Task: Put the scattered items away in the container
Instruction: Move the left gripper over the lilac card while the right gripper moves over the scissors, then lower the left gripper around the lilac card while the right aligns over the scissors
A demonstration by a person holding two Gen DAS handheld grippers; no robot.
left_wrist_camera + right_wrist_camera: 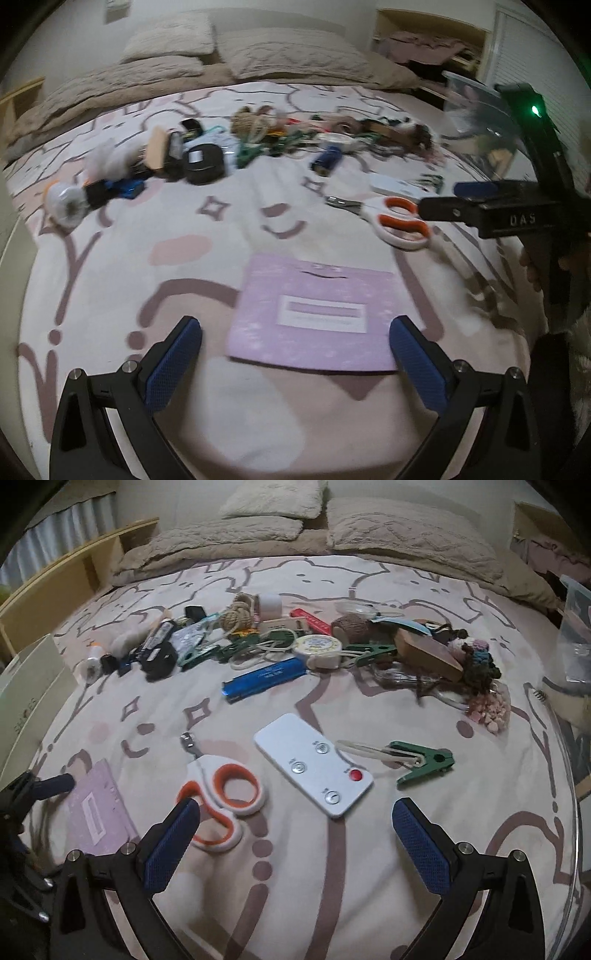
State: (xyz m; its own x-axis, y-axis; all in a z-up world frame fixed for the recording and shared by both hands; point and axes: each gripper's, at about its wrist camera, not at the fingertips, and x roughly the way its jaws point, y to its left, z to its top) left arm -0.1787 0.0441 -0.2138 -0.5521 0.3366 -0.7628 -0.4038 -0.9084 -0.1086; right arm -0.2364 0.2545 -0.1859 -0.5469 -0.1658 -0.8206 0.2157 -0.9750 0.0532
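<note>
Nearest your left gripper (295, 354): the lilac card packet (317, 314), flat on the bed cover (110, 258), lying right between the fingers (173, 365), which are spread wide and hold nothing. The packet's near edge sits just ahead of the tips and its long axis runs across the finger line, so it is nearly as wide as the gap. Flat and thin: judging by that, expect to need an edge pinch, not a top grab.

Your right gripper (295, 842) is also wide open and empty. Using the white remote (314, 764) as landmark:
- remote lies just ahead of the right fingers, slightly left of centre, long axis diagonal from far-left to near-right
- orange-handled scissors (221, 797) just left of the remote, handles towards you, one loop almost at the left finger (173, 842), blades pointing away
- green clip (424, 762) just right of the remote
- blue bar (264, 679) beyond the remote, main clutter pile (332, 638) further beyond that
- clear container (576, 627) well right of the remote, at the frame edge

The right hand is nearer to the container and to the remote; the left is nearer to the packet. My call: right takes the remote, rotating the wrist to cross its short axis.
</note>
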